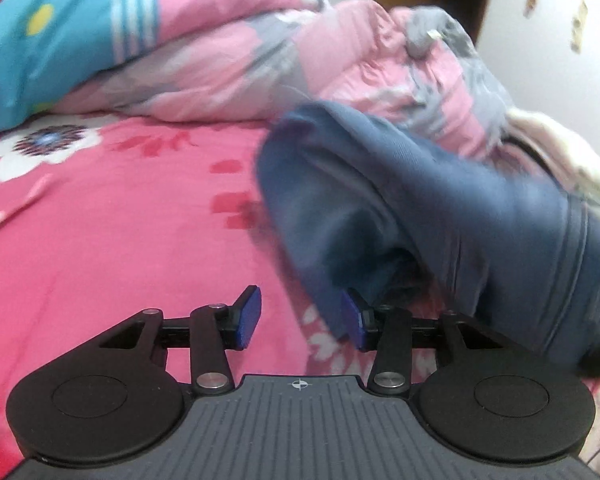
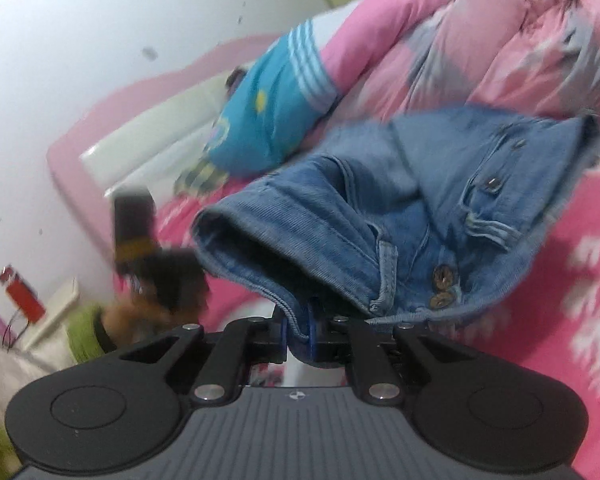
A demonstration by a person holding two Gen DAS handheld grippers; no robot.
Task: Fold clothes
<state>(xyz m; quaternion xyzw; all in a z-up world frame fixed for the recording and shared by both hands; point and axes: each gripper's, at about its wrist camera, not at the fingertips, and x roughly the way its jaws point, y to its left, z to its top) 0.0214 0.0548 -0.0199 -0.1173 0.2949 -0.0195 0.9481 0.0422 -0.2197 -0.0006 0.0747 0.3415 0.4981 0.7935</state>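
A pair of blue jeans (image 2: 400,208) hangs bunched above the pink floral bed sheet (image 2: 560,288), its waistband buttons facing the right wrist view. My right gripper (image 2: 300,330) is shut on a denim edge pinched between its blue pads. In the left wrist view the same jeans (image 1: 440,208) are a blurred blue mass on the right, draped down beside the right finger. My left gripper (image 1: 300,318) is open, and between its blue pads (image 1: 249,318) I see only the sheet (image 1: 120,240).
A pink and grey quilt (image 1: 260,60) and a teal pillow (image 1: 40,48) are piled along the back of the bed. A person's hand in a green sleeve (image 2: 86,336) holds a blurred dark device (image 2: 136,220) at the left. White wall lies behind.
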